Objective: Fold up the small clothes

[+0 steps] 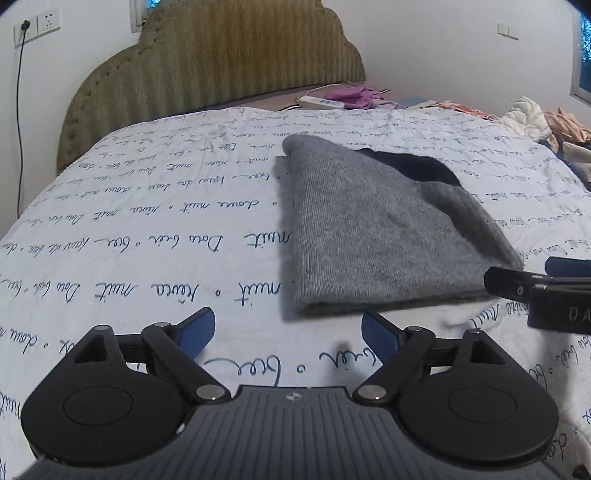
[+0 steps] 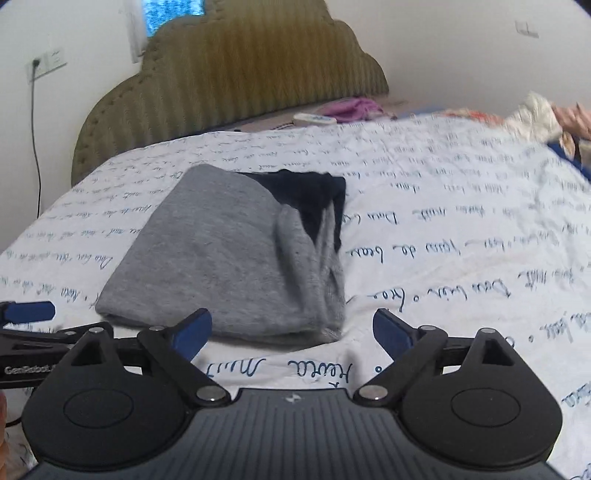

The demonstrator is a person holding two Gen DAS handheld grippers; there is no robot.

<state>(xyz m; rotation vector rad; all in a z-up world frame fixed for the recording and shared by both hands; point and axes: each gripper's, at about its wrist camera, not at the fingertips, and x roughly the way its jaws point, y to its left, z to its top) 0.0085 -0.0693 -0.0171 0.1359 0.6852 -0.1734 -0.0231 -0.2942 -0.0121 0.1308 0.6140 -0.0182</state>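
A folded grey knit garment (image 1: 376, 229) with a dark navy part (image 1: 413, 166) at its far end lies flat on the white bedspread (image 1: 147, 221). It also shows in the right wrist view (image 2: 221, 254), with the navy part (image 2: 314, 199) at its far right. My left gripper (image 1: 288, 332) is open and empty, just short of the garment's near edge. My right gripper (image 2: 291, 332) is open and empty at the garment's near right corner. The right gripper's fingers (image 1: 517, 284) enter the left wrist view from the right. The left gripper's fingers (image 2: 29, 312) show at the left.
The bedspread carries blue handwriting print. An olive padded headboard (image 1: 221, 62) stands at the far end. A remote (image 1: 321, 102) and purple cloth (image 1: 358, 96) lie by it. A heap of clothes (image 1: 546, 122) sits at the far right. A wall socket with a cord (image 1: 22, 33) is at the left.
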